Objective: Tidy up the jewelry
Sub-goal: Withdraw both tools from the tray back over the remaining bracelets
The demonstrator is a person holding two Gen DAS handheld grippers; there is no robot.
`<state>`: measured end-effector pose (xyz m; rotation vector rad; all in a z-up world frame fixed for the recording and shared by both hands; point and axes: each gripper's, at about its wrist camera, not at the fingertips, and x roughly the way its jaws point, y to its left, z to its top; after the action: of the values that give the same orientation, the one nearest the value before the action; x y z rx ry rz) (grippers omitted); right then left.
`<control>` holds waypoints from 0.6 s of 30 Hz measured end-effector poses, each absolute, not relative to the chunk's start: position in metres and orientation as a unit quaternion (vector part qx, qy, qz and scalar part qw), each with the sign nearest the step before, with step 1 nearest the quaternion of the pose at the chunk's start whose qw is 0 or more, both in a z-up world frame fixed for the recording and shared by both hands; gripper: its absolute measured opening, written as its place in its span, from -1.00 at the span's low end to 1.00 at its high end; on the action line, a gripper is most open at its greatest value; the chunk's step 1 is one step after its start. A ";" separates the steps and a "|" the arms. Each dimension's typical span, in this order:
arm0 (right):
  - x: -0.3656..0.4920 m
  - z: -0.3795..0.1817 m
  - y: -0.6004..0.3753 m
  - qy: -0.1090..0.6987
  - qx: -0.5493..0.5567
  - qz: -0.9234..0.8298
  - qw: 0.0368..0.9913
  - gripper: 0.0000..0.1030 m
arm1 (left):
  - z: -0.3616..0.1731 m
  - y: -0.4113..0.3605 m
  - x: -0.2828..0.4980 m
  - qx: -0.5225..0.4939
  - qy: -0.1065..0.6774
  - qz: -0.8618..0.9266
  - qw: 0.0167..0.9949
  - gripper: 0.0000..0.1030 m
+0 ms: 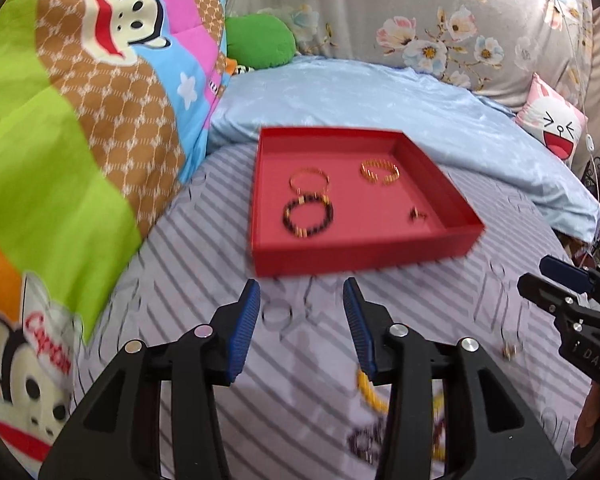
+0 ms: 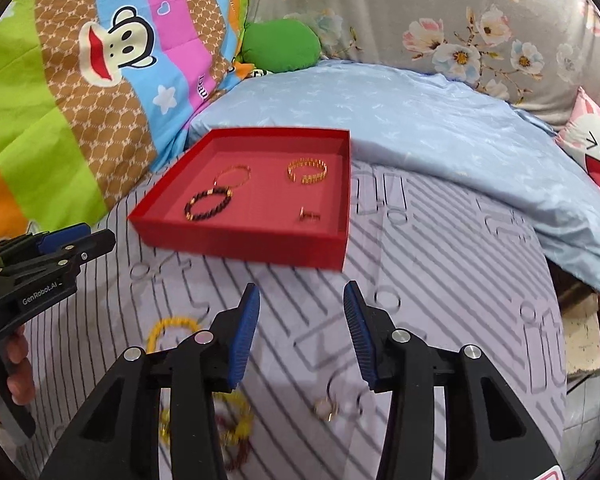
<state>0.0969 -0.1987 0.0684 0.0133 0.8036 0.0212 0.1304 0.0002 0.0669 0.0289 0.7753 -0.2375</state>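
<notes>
A red tray lies on the striped bed sheet. It holds a dark bead bracelet, a thin gold bangle, a gold cuff and a small earring. On the sheet lie yellow bead bracelets, a dark bracelet and a small ring. My left gripper is open and empty in front of the tray. My right gripper is open and empty, above the ring.
A cartoon monkey quilt is piled at the left. A light blue pillow lies behind the tray, with a floral cover and a green plush beyond. A pink cartoon cushion sits at the right, where the bed edge drops off.
</notes>
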 end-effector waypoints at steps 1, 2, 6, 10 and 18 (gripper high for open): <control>0.089 0.064 -0.198 0.396 0.013 0.010 0.918 -0.17 | 0.064 0.002 0.125 0.011 0.381 -0.117 0.917 -0.20; 0.081 0.059 -0.198 0.402 0.017 0.011 0.915 -0.17 | 0.060 0.003 0.119 0.005 0.387 -0.119 0.914 -0.20; 0.049 0.041 -0.196 0.417 0.028 0.003 0.908 -0.17 | 0.048 0.007 0.094 -0.018 0.406 -0.122 0.905 -0.20; 0.028 0.027 -0.197 0.427 0.045 -0.010 0.903 -0.17 | 0.035 0.008 0.067 -0.036 0.421 -0.126 0.898 -0.20; 0.007 0.011 -0.202 0.431 0.070 -0.026 0.899 -0.17 | 0.016 -0.001 0.052 -0.045 0.440 -0.124 0.888 -0.22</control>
<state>0.0073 -0.2023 0.0113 0.1451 0.8924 -0.0529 0.0522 -0.0006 0.0164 -0.0942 0.9133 -0.2583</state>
